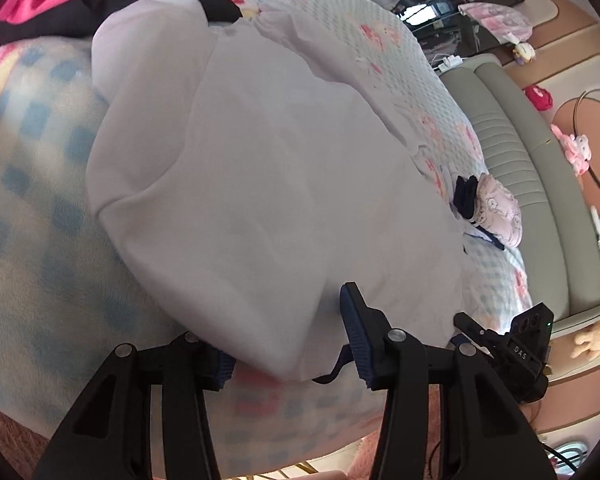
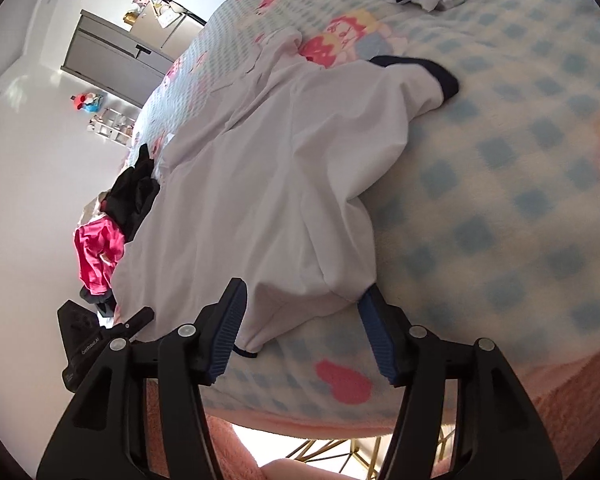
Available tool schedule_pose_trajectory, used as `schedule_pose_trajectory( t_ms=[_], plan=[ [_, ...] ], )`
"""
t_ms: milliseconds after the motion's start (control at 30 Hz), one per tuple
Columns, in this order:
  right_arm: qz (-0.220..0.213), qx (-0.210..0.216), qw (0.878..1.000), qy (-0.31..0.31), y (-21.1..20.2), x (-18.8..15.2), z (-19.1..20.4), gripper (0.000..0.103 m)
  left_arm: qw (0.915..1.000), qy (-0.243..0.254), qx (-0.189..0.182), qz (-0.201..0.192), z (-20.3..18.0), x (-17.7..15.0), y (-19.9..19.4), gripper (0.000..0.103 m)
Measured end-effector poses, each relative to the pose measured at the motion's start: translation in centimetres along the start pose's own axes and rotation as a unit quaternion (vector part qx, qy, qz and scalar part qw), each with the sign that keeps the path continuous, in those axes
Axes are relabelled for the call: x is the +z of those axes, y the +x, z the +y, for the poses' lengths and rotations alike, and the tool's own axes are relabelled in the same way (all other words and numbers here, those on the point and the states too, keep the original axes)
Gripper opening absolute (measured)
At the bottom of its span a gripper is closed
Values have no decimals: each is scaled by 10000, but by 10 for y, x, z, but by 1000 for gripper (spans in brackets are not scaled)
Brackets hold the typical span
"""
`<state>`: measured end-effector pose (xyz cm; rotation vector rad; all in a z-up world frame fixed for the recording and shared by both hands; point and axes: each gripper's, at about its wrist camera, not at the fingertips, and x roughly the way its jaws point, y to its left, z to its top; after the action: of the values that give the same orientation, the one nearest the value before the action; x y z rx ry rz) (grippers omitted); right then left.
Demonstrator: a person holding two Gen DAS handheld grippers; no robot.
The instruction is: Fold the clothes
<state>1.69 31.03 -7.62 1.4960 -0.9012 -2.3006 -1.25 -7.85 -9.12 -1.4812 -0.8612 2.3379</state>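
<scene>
One white garment (image 1: 236, 168) lay spread on the checked blanket (image 1: 32, 184) of the bed, its near hem at the near edge; one sleeve with a dark cuff (image 2: 446, 80) reached out to the right in the right wrist view. Two grippers were in view, one at each near corner of the hem; the left gripper (image 1: 288, 336) had its jaws spread, the hem's corner lying between them, though whether the left pad touched the cloth could not be told; the right gripper (image 2: 304, 328) likewise stood with jaws spread, the pads apart from the corner of cloth lying between them. One pink garment (image 2: 98, 254) and one black garment (image 2: 134, 196) sat heaped at the left; one folded pile (image 1: 496, 210) lay far right. The right gripper's body, seen from the left wrist, bore the letters "DAS" (image 1: 518, 352); the left gripper's body carried small white lettering (image 2: 90, 346) too blurred to read surely.
</scene>
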Motion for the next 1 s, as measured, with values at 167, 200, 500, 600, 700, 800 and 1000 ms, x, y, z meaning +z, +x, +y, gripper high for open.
schedule_pose_trajectory(
  t_ms=[167,200,500,600,700,800,1000],
  plan=[
    [-161,-403,9977,-526,-2,-7,19,7,9980,609,178,-75,-27,0,-18,6],
    [-246,-423,9967,-644,-10,-8,24,7,9974,698,142,-113,-31,0,-24,6],
    [-610,-432,9922,-1001,-63,-25,41,5,9975,606,-121,-328,-32,-23,-59,6],
    [-222,-560,9953,-753,-46,-32,19,6,9990,439,72,-19,-15,-34,-44,6],
    [207,-788,9951,-557,-23,-41,3,6,9986,171,287,405,5,-43,-26,6],
    [320,-677,9968,-292,-22,-46,-5,7,9978,83,286,591,11,-46,-28,12],
    [-382,-831,9956,-189,-71,-38,-13,9,9968,440,620,238,9,-31,-69,25]
  ],
)
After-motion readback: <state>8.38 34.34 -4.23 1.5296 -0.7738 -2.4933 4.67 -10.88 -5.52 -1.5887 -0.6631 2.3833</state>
